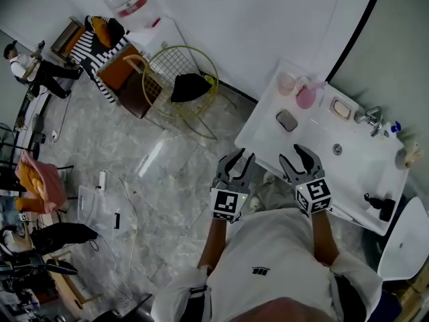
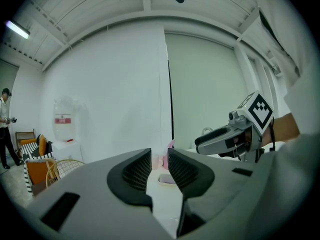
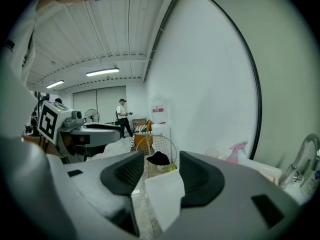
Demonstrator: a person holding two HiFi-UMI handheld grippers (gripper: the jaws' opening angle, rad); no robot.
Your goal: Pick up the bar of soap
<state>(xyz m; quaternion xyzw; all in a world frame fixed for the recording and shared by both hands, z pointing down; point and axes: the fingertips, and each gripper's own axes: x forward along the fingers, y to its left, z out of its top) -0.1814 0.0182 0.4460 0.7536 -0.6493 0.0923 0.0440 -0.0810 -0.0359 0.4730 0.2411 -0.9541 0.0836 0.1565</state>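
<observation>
The person is holding both grippers just off the near edge of the white sink worktop (image 1: pixel 265 136), each one pointing toward 12 o'clock. A greyish bar of soap (image 1: pixel 287 120) is lying flat on the worktop, at 12 o'clock from the right gripper (image 1: pixel 293 156) and 1 o'clock from the left gripper (image 1: pixel 239 161), untouched and apart from both.

In the left gripper view the jaws are standing narrowly apart with nothing gripped. The soap (image 2: pixel 167 179) is showing beyond their gap.

In the right gripper view the jaws are spread wide and empty.

A peach bar in a dish (image 1: pixel 341 109) is sitting at 2 o'clock from the grey one, near the tap (image 1: pixel 370 116).
</observation>
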